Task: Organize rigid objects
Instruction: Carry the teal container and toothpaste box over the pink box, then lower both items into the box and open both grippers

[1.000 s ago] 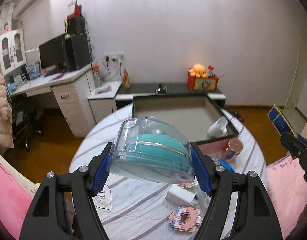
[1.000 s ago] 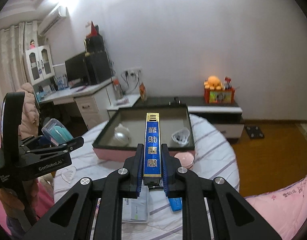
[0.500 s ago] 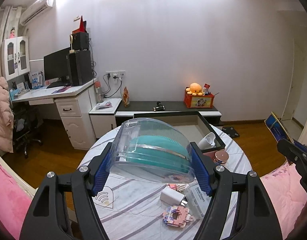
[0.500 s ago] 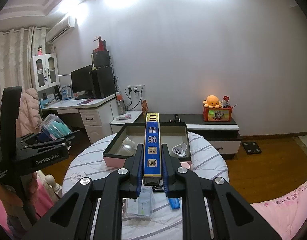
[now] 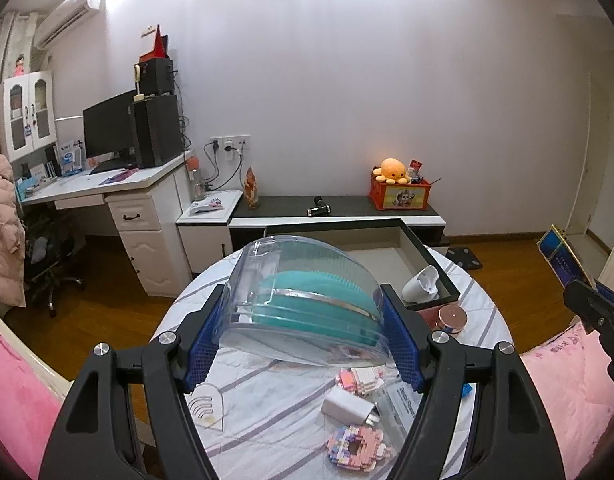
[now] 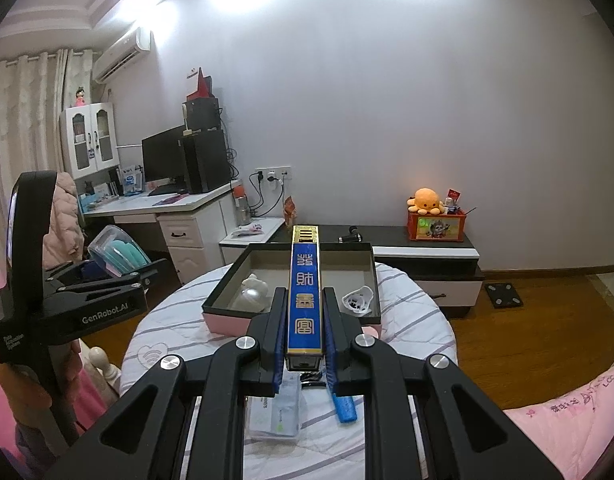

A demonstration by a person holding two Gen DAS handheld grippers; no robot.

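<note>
black claw, blue pads (silver screws)

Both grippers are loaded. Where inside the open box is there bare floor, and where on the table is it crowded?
Inside the open box, bare floor lies between the white rounded item at left and the white cup-like piece at right, plus the far half. The near table edge is crowded: charger, pink block figure, packet, blue stick. The heart-print cloth at left is bare.
</note>
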